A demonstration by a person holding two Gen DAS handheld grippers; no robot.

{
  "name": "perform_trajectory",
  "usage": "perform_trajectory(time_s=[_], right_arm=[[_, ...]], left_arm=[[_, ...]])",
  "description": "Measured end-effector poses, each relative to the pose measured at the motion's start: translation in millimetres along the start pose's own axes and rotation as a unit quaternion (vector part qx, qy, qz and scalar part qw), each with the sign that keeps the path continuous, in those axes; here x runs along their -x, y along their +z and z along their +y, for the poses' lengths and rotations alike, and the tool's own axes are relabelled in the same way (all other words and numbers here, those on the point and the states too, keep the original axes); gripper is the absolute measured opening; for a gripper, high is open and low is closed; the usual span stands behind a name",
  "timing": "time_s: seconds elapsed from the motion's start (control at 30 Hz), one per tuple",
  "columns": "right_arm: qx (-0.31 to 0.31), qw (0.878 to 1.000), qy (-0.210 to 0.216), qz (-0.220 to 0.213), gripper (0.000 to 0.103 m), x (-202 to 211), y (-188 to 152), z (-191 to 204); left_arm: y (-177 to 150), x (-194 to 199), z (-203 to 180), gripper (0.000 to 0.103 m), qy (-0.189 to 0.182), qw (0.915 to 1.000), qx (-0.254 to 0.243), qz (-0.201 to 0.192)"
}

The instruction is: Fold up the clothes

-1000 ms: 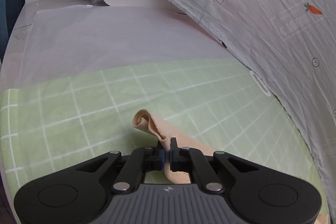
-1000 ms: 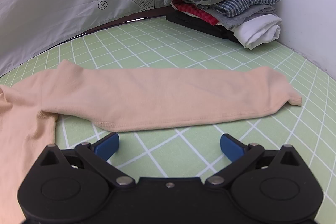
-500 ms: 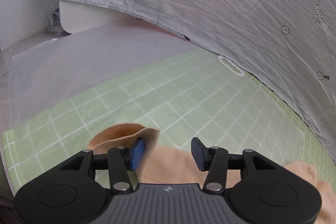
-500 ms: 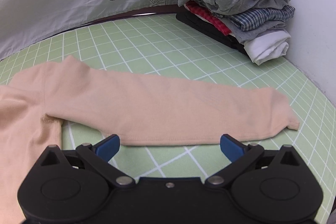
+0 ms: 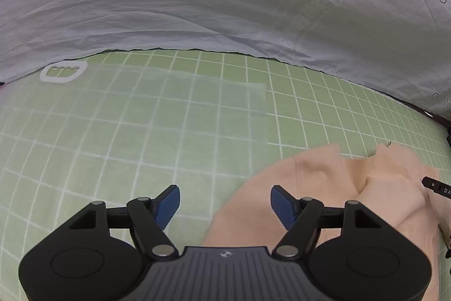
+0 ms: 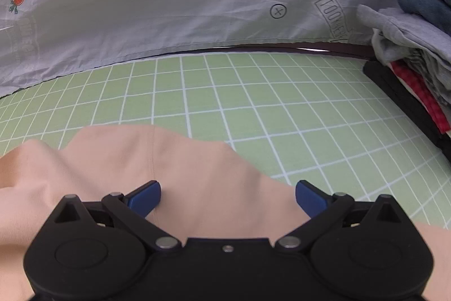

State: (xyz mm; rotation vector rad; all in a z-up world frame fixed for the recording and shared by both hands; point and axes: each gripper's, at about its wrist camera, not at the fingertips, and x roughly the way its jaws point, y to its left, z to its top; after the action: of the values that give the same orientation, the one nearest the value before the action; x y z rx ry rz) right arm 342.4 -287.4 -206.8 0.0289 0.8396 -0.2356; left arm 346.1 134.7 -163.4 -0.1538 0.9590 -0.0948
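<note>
1. My left gripper point(image 5: 225, 202) has just been opening; its jaws stand wide with nothing between them, only green mat point(image 5: 112, 148) showing in the gap

2. My right gripper point(image 6: 227, 198) is spread wide too, holding nothing, though it hangs directly over cloth

3. The peach top point(image 6: 183, 168) lies on the mat in front of both grippers; in the left view point(image 5: 338, 188) it sits off to the right of the jaws, rumpled, with a fold ridge near its middle

4. What the next move turns on, as I judge it: the top lies under the right jaws but beside the left ones, so the right hand is nearer a grasp and the left must come across to its right to reach an edge

5. I can't read the top's long axis here (too little of it is in either view), so I'd want more of the outline before choosing a fold line

6. The stack point(image 6: 417, 52) of folded clothes sits far right against the grey sheet point(image 6: 169, 4), well apart from the top
</note>
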Motion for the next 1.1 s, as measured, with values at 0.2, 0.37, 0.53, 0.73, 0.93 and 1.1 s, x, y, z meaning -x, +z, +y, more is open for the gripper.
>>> perform_trajectory(time_s=[0.2,0.37,0.53,0.73,0.93,1.1], right_arm=[[0.073,0.997,0.032,-0.006,0.103,-28.0,23.3,26.1],[0.061,0.996,0.060,0.011,0.098,-33.3,28.2,21.3],[0.037,0.994,0.101,0.023,0.084,-30.0,22.3,13.3],[0.045,0.992,0.113,0.012,0.070,-24.4,16.8,12.3],[0.047,0.993,0.112,-0.008,0.027,-16.9,10.8,13.8],[0.026,0.994,0.102,-0.023,0.008,-15.4,16.1,6.8]], left_arm=[[20.2,-47.1,-41.2,0.068,-0.045,0.9946,-0.084,0.041],[22.3,-51.5,-59.0,0.021,-0.045,0.9894,-0.131,0.041],[20.9,-51.0,-63.6,0.015,-0.062,0.9848,-0.156,0.047],[20.2,-51.9,-69.5,0.036,-0.081,0.9809,-0.169,0.051],[13.2,-46.4,-74.4,0.004,-0.062,0.9825,-0.175,0.021],[37.7,-34.4,-66.5,0.003,-0.024,0.9877,-0.147,-0.049]])
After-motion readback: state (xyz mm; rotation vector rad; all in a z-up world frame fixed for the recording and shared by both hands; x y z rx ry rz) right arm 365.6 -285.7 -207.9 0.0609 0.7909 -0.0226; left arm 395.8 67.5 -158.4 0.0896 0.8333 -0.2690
